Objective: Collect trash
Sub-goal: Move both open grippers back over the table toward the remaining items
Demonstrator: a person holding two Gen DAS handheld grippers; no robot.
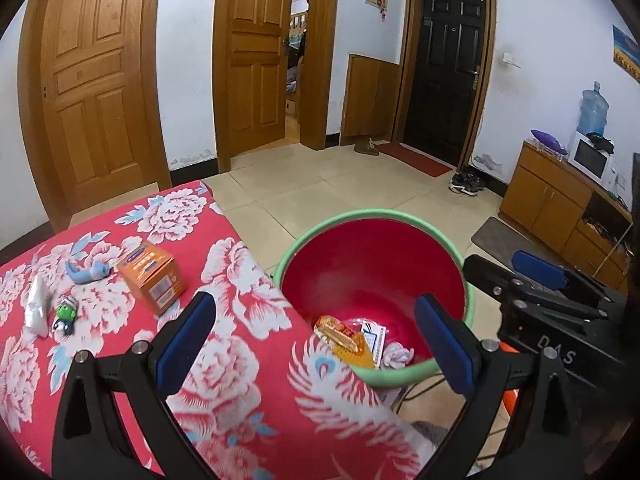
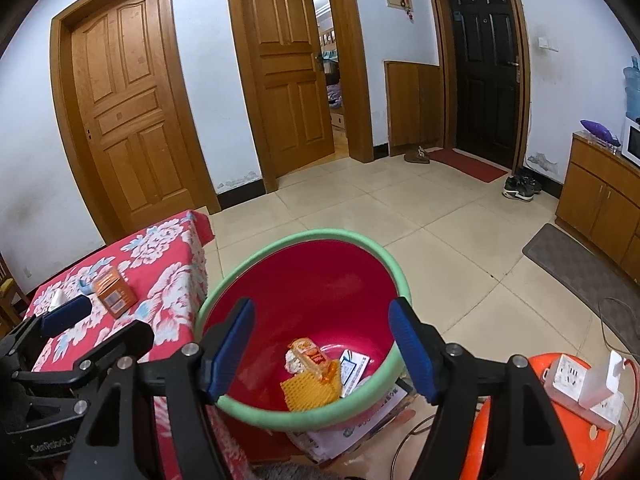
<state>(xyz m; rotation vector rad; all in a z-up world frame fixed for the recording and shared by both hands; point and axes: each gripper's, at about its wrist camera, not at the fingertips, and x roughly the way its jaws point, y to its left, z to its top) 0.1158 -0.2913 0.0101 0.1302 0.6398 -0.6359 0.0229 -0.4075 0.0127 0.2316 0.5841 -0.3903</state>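
Note:
A red bucket with a green rim stands on the floor beside the table. In it lie an orange wrapper, a white card and a crumpled tissue. My left gripper hangs open and empty over the table edge and bucket. My right gripper is open above the bucket, nothing between its pads; below it lie the wrapper and a yellow mesh piece. On the red floral table lie an orange box, a blue scrap, a white wad and a small green-black item.
An orange stool with a white power strip stands right of the bucket, with cables on the floor. Papers lie under the bucket. Beyond it is tiled floor, with a wooden cabinet and mat at the right.

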